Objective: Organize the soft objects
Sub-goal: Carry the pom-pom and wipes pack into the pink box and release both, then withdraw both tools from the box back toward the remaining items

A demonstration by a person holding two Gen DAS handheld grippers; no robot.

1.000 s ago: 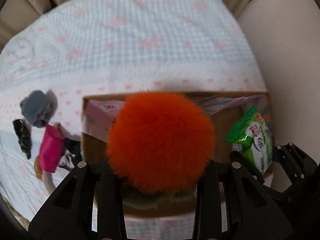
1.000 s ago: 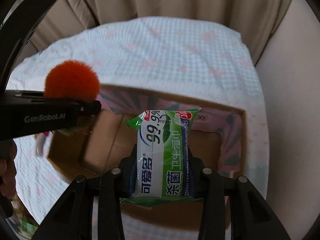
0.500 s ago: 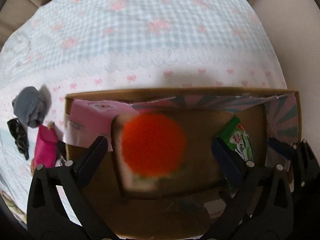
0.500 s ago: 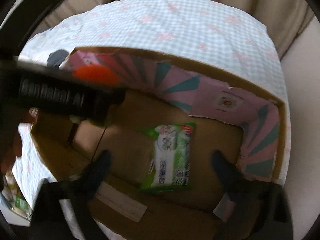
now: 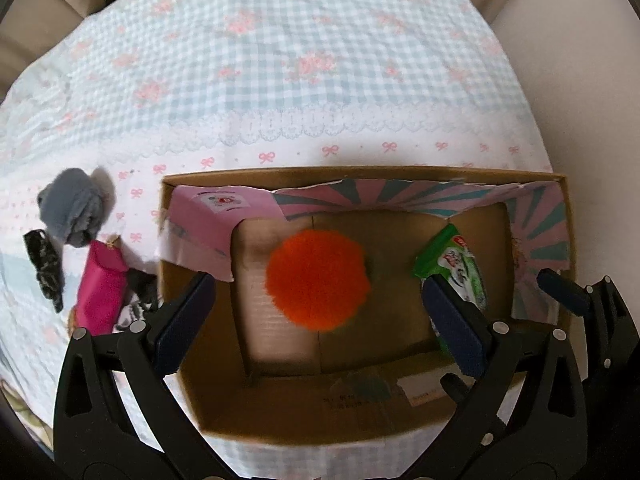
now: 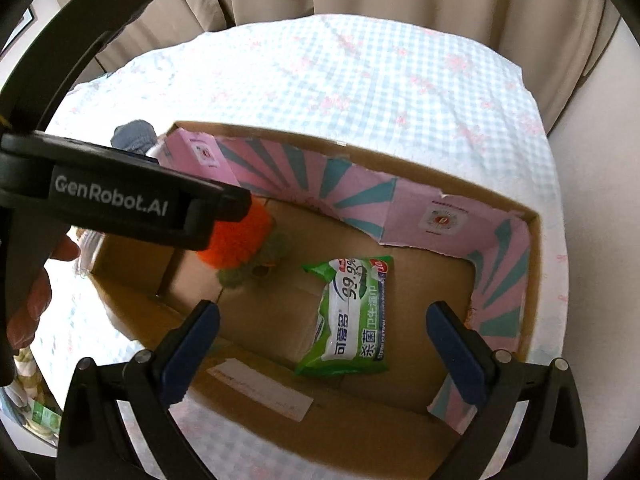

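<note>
Both drops made: the fluffy orange pom-pom toy (image 5: 318,278) and green plastic wipes packet (image 6: 351,316), gripped a second ago, now lie inside the open cardboard box (image 6: 532,216). Left gripper (image 5: 320,304) and right gripper (image 6: 322,344) hang above it, jaws wide and empty.

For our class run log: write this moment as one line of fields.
left gripper: open, empty | right gripper: open, empty | orange pom-pom: in cardboard box | wipes pack: on box floor | step: both released
</note>
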